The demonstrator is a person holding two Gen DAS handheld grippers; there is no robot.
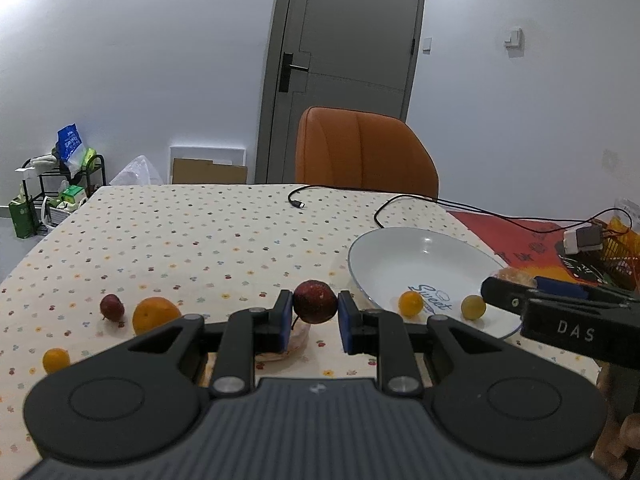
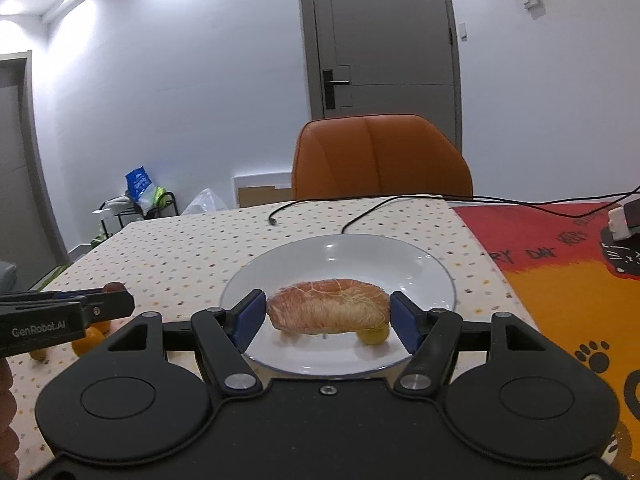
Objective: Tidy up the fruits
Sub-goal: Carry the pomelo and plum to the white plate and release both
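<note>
My left gripper (image 1: 315,320) is shut on a dark red round fruit (image 1: 315,301), held just above a pale pomelo piece (image 1: 298,340) on the table; seen side-on in the right wrist view, the left gripper (image 2: 124,300) shows the red fruit (image 2: 114,287) at its tip. My right gripper (image 2: 328,322) is shut on a peeled pomelo segment (image 2: 328,310) held over the white plate (image 2: 360,242). The plate (image 1: 400,252) holds a small orange fruit (image 1: 411,303) and a yellow-green fruit (image 1: 473,307). The right gripper (image 1: 492,286) hangs over its right rim.
On the dotted tablecloth to the left lie a small dark red fruit (image 1: 111,306), an orange (image 1: 156,314) and a small orange fruit (image 1: 55,360). A black cable (image 1: 380,208) runs behind the plate. A red-orange mat (image 2: 560,280) and a charger (image 1: 582,238) lie right. An orange chair (image 1: 364,148) stands behind.
</note>
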